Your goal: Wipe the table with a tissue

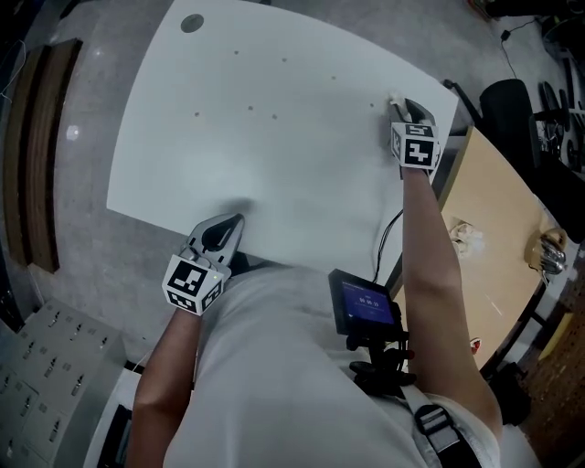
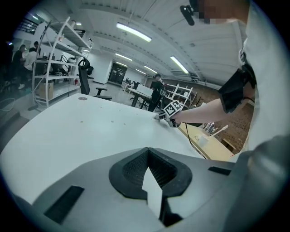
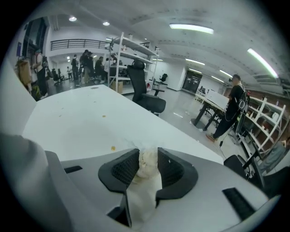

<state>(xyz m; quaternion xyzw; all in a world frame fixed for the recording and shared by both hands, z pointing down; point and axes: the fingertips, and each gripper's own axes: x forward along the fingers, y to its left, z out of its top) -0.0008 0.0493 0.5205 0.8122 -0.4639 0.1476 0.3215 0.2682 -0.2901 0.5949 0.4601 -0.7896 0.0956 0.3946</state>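
The white table carries several small brownish specks, such as one just ahead of my right gripper. My right gripper is at the table's far right corner, tilted down onto the surface. It is shut on a crumpled white tissue, which bulges between the dark pads and touches the tabletop. My left gripper rests at the table's near edge, left of my body. Its fingertips meet with nothing between them. From the left gripper view, the right gripper shows far across the table.
A wooden table with small items stands close on the right, with a cable hanging in the gap. A round grommet sits at the white table's far left. A black office chair, shelving and people stand beyond.
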